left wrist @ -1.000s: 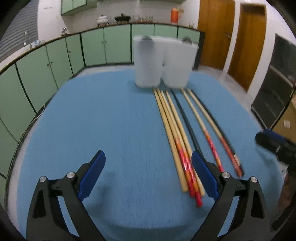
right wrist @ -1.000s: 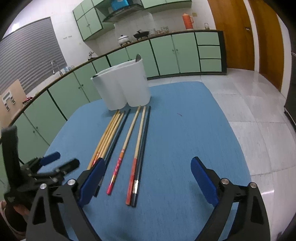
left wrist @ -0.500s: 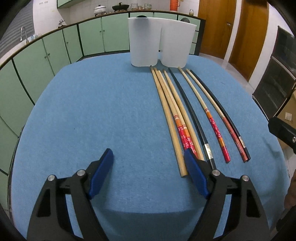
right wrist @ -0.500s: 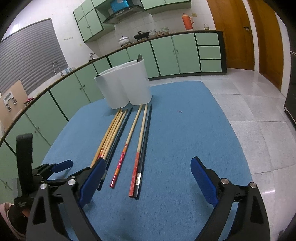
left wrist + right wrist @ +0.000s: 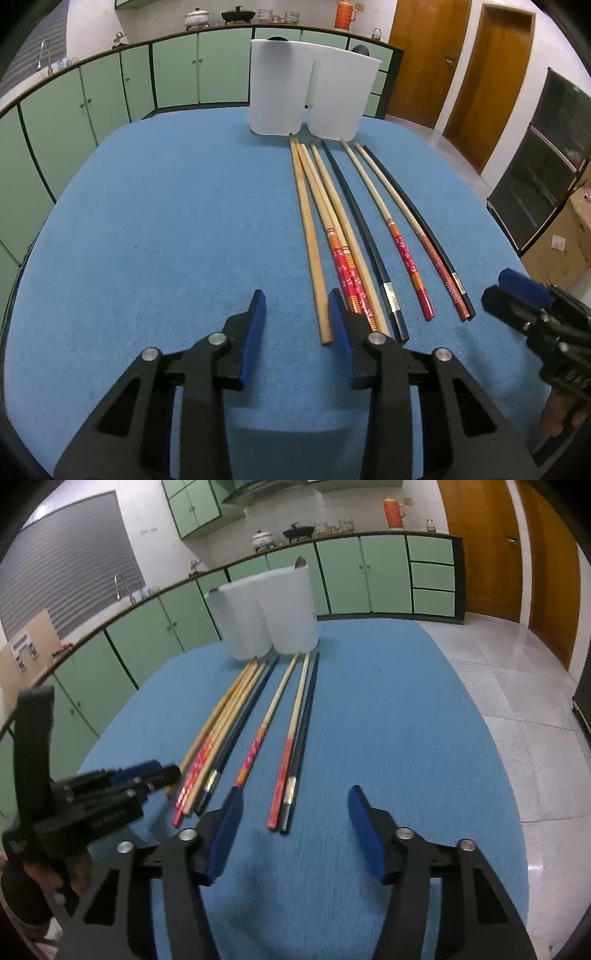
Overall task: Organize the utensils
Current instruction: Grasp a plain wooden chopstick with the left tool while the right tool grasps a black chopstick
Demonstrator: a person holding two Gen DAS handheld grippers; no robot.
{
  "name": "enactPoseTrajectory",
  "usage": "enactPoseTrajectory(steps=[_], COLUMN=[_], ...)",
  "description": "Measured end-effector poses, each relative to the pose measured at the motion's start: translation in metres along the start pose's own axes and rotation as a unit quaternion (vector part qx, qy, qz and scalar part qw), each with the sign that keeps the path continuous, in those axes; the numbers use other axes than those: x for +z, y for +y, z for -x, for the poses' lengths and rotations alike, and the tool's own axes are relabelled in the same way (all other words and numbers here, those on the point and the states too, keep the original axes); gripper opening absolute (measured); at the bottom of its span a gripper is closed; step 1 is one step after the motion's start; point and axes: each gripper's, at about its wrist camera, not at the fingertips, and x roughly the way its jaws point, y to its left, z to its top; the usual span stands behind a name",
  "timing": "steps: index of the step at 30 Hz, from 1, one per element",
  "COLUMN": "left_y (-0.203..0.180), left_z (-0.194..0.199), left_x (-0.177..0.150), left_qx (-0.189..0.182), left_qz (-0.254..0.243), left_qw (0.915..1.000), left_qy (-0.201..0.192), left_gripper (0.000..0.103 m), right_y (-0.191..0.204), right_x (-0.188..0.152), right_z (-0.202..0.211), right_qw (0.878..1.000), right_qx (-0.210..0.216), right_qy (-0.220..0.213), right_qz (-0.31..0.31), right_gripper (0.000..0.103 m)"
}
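Chopsticks [image 5: 343, 229] lie in a row on my blue counter [image 5: 166, 221] before white holders [image 5: 314, 99]. Left view: left tool [image 5: 297, 317] tilts downward, jaws just narrowed, gripping nothing. Right view: right tool [image 5: 293, 812], likewise tilted, jaws closing, straddles two chopstick ends untouched.

**Kitchen surroundings, as seen past the grippers**

Ahead: a curved run of pale green base cabinets [image 5: 177, 70] with dark trim under a light worktop. On the worktop: a white lidded pot [image 5: 197, 17], a dark pan [image 5: 238, 14], an orange flask [image 5: 393, 512].
Ahead, left: a tap [image 5: 122, 585]; a grey slatted shutter [image 5: 66, 561]; green wall cabinets [image 5: 192, 506].
Right: two brown wooden doors [image 5: 458, 70]; a dark glass-fronted cabinet [image 5: 546, 162]; a cardboard box [image 5: 561, 240]; glossy pale floor tiles [image 5: 517, 686].
Walls: white.
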Motion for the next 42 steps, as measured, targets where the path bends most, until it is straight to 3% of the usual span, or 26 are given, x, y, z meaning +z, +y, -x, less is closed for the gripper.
enactPoseTrajectory(steps=[4,12,21,27,36,39,42], left_y=[0.004,0.004,0.003,-0.001,-0.001,0.0,-0.001], left_z=[0.001,0.0,-0.002,-0.005,-0.006,-0.007,-0.007], left_x=[-0.001,-0.001,0.0,0.0,-0.001,0.0,0.0], left_qx=[0.004,0.008,0.012,0.021,0.022,0.02,0.02], left_qz=[0.007,0.008,0.005,-0.002,0.006,0.008,0.008], left_qw=[1.0,0.9999,0.9999,0.9998,0.9997,0.9998,0.9998], left_qy=[-0.001,-0.002,0.0,0.003,0.001,0.002,0.002], left_gripper=[0.032,0.035,0.035,0.035,0.037,0.036,0.036], right_y=[0.002,-0.005,0.016,0.007,0.016,0.007,0.0], right_x=[-0.006,-0.006,-0.01,-0.006,-0.011,-0.01,-0.013], right_z=[-0.005,-0.01,-0.016,-0.019,-0.018,-0.014,-0.009], right_qw=[1.0,0.999,0.998,0.999,0.998,0.999,0.999], right_qx=[-0.005,-0.018,-0.024,-0.026,-0.037,-0.002,0.006], right_qy=[0.013,0.026,0.038,0.039,0.037,0.035,0.032], right_qz=[0.013,0.009,0.045,0.02,0.029,0.013,0.002], right_gripper=[0.043,0.033,0.032,0.016,0.014,0.014,0.016])
